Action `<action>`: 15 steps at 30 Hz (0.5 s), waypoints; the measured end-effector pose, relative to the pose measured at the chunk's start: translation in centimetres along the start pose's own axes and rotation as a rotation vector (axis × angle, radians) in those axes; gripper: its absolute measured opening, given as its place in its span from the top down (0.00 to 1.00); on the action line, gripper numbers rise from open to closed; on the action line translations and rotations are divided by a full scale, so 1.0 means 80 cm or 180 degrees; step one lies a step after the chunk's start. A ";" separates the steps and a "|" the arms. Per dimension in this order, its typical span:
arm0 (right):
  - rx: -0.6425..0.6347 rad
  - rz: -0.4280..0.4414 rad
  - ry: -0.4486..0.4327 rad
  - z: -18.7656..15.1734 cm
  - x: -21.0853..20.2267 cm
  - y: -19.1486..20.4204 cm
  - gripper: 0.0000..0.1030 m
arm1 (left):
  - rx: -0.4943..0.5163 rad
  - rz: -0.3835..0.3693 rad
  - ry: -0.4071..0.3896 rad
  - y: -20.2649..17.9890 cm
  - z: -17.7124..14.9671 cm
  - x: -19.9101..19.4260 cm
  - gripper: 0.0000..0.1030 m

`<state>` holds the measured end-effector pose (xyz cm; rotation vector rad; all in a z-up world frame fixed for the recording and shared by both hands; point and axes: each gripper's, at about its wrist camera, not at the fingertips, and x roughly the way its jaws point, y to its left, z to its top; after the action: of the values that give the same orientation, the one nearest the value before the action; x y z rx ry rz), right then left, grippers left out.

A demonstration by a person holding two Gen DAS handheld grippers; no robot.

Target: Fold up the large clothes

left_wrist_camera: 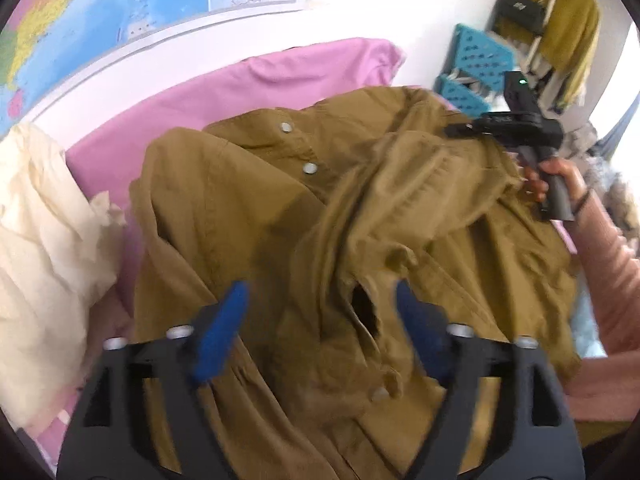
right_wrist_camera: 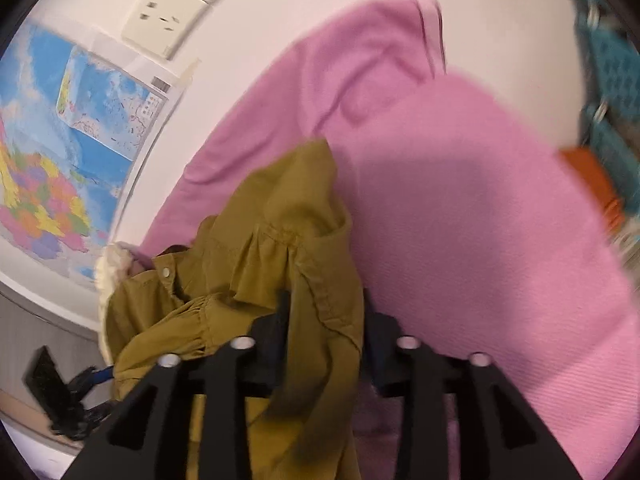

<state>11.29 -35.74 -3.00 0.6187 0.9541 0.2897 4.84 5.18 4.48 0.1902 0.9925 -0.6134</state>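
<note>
Left gripper (left_wrist_camera: pixel 320 316) low centre of left wrist view, blue fingers (left_wrist_camera: pixel 222 336) spread wide, nothing clamped, mustard shirt (left_wrist_camera: pixel 280 208) bunched underneath and between them, not pressed. Right gripper (right_wrist_camera: pixel 324 320) low centre of right wrist view, jaws about half apart with a fold of the same shirt (right_wrist_camera: pixel 280 240) running between them; fingertips hidden by cloth, so pad contact cannot be told. Same right gripper (left_wrist_camera: pixel 516 120) seen at upper right of left wrist view, held by a hand (left_wrist_camera: pixel 560 184) with a pink sleeve (left_wrist_camera: pixel 608 264), resting at the shirt's far edge. Shirt crumpled across centre of a pink bedsheet (left_wrist_camera: pixel 256 92), silver snap buttons (left_wrist_camera: pixel 310 167) showing near upper centre, dark cuff opening just ahead of the left fingers. Cream fabric (left_wrist_camera: pixel 44 240) heaped at left edge, touching the shirt's left side. Coloured wall map (left_wrist_camera: pixel 100 12) across upper left; print too small to read. Teal plastic crates (left_wrist_camera: pixel 480 60) stacked upper right, yellow-green garment (left_wrist_camera: pixel 568 28) and a black bag (left_wrist_camera: pixel 520 8) hanging above them. In right wrist view, wall sockets (right_wrist_camera: pixel 168 20) upper left, map (right_wrist_camera: pixel 60 140) at left, an orange item (right_wrist_camera: pixel 592 184) at right edge, a black object (right_wrist_camera: pixel 52 392) lower left, blurred. No readable brand or label anywhere.
</note>
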 end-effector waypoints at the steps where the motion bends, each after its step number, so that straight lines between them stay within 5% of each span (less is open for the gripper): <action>1: -0.0074 0.0044 -0.0082 -0.001 -0.015 0.010 0.55 | 0.0044 -0.0122 -0.0011 -0.004 -0.006 -0.002 0.21; 6: -0.0741 0.0009 -0.0272 -0.026 -0.056 0.074 0.35 | 0.0192 -0.0119 0.0153 -0.017 -0.021 0.020 0.21; 9: -0.1311 -0.0100 -0.0202 -0.058 -0.053 0.128 0.32 | 0.0275 -0.0078 0.0261 -0.018 -0.027 0.027 0.23; 15: -0.1824 -0.0406 -0.0234 -0.090 -0.049 0.167 0.29 | 0.0185 -0.0013 0.0392 -0.001 -0.026 0.040 0.46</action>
<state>3.63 -24.47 4.72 0.0429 0.7856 0.4029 4.55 4.70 0.66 0.2800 1.0945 -0.6405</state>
